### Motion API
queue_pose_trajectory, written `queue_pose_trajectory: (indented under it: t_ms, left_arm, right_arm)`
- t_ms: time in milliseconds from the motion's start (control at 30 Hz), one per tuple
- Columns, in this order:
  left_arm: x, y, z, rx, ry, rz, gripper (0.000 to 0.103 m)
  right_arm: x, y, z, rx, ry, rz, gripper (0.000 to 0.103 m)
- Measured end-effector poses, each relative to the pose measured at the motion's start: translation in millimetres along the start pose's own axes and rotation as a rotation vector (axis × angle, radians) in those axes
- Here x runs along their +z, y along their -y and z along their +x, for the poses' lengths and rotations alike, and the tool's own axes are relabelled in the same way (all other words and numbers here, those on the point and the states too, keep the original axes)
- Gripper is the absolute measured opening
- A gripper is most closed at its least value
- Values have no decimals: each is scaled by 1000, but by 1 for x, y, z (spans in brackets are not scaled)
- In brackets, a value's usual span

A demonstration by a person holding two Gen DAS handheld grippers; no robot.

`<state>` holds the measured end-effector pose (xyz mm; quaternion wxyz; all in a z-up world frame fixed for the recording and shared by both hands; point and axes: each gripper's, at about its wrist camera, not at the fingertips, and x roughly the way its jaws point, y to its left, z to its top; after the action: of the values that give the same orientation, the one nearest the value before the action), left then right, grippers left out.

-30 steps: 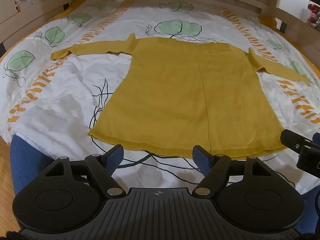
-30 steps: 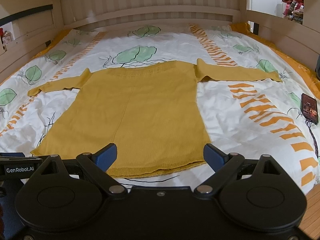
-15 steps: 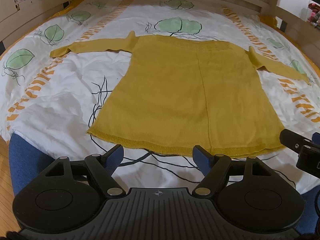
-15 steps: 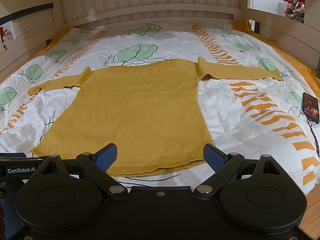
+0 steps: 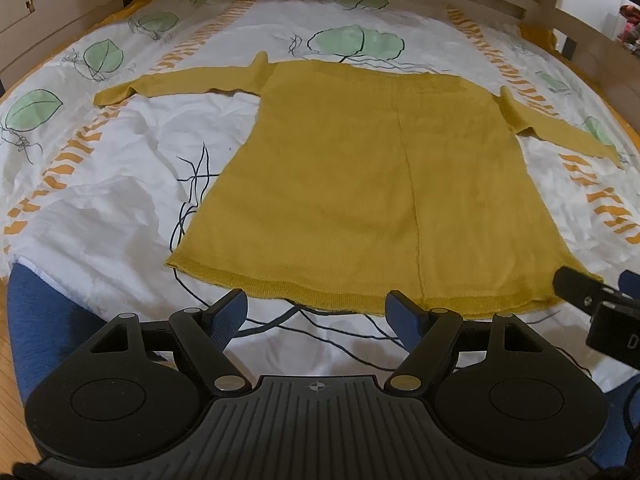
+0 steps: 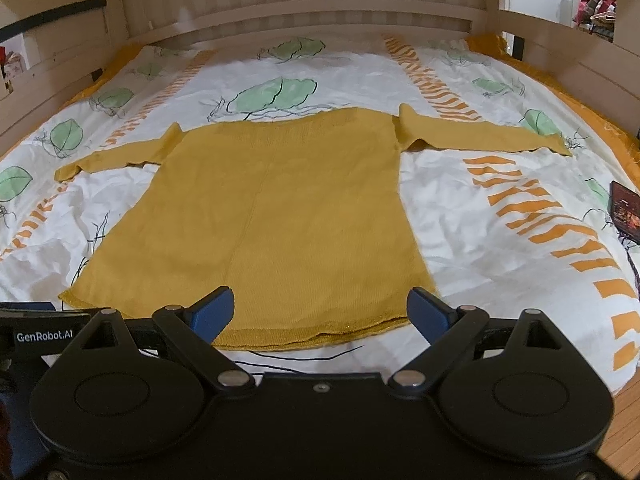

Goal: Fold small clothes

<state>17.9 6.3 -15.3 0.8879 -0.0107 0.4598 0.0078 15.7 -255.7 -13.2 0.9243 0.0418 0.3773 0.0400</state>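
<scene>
A mustard-yellow knitted sweater [image 5: 360, 176] lies flat on the bed, hem toward me, both sleeves spread out sideways. It also shows in the right wrist view [image 6: 272, 208]. My left gripper [image 5: 318, 314] is open and empty, just short of the hem, near its left-middle part. My right gripper [image 6: 320, 312] is open and empty, its fingertips over the hem's right half. The right gripper also shows at the right edge of the left wrist view [image 5: 600, 312].
The bed has a white cover [image 6: 480, 216] with green leaves and orange stripes. Wooden rails [image 6: 304, 12] surround it. A dark phone [image 6: 625, 216] lies at the bed's right edge. Wooden floor [image 6: 624, 420] shows at the lower right.
Both views have shifted slightly: the sweater sits a little lower and nearer in the frames. Both grippers stay open and empty.
</scene>
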Motion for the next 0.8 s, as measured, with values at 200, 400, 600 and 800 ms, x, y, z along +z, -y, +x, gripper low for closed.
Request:
queue_pose_trajectory:
  t_ms: [200,400,600,800]
  left_arm:
    - [10,-4,10,-9,-14,-12,75]
    - [27,-9,20,-25,8,-17,74]
    - [54,-12,36,-59,23,-14,74]
    - [89,-8,61,-43,51,31,74]
  right_arm:
    - [3,2,14,91,-65,14,93]
    - [8,-2,31,112,-138,4,92]
    - [21,-4,49,143,-213,-34,86]
    - [58,24,76,215,-254,40,85]
